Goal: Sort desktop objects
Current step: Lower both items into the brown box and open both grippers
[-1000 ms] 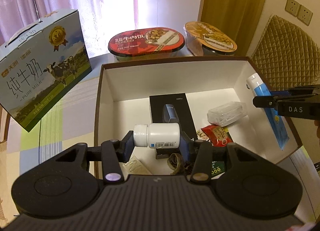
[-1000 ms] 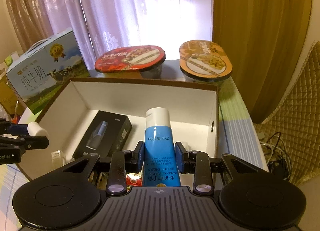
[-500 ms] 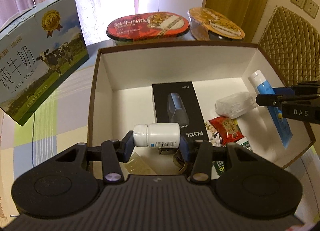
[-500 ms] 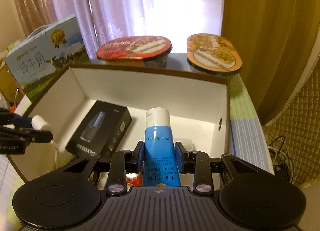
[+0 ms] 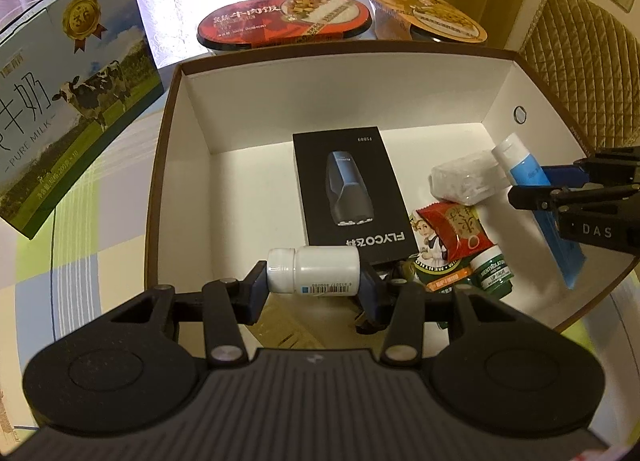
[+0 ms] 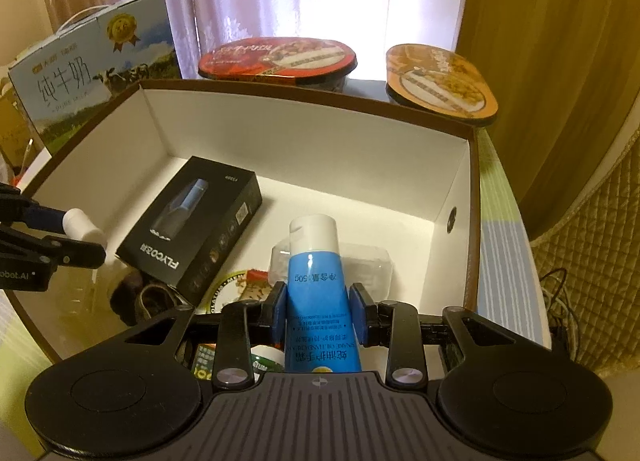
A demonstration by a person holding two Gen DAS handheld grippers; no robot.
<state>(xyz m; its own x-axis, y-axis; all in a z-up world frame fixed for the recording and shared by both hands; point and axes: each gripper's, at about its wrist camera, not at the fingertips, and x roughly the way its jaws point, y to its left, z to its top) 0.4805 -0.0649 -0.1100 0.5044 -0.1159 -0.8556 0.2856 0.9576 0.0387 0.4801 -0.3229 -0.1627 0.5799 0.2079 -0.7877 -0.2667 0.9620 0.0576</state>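
My left gripper [image 5: 314, 281] is shut on a white pill bottle [image 5: 316, 270], held sideways over the near left part of the open white box [image 5: 344, 101]. The blue hand cream tube [image 6: 318, 293] with a white cap points forward, clamped in my shut right gripper [image 6: 319, 311], above the box's near right part. Each gripper shows in the other view: the right gripper [image 5: 532, 189] with the tube [image 5: 528, 173], the left gripper [image 6: 86, 239] with the bottle [image 6: 84, 227]. Inside the box lie a black shaver package [image 5: 352, 193], a clear plastic case [image 5: 464, 181], a red snack packet [image 5: 456, 229] and a green balm tin [image 5: 494, 273].
A milk carton box [image 5: 68, 101] stands left of the box. Behind it sit a red instant meal bowl [image 5: 284, 19] and an orange one [image 5: 428, 15]. A quilted chair back [image 5: 580, 49] is at the right. The tablecloth [image 5: 88, 213] is checked.
Both grippers have moved forward and lower over the box, each still holding its item. The box's contents look larger and closer in both views.
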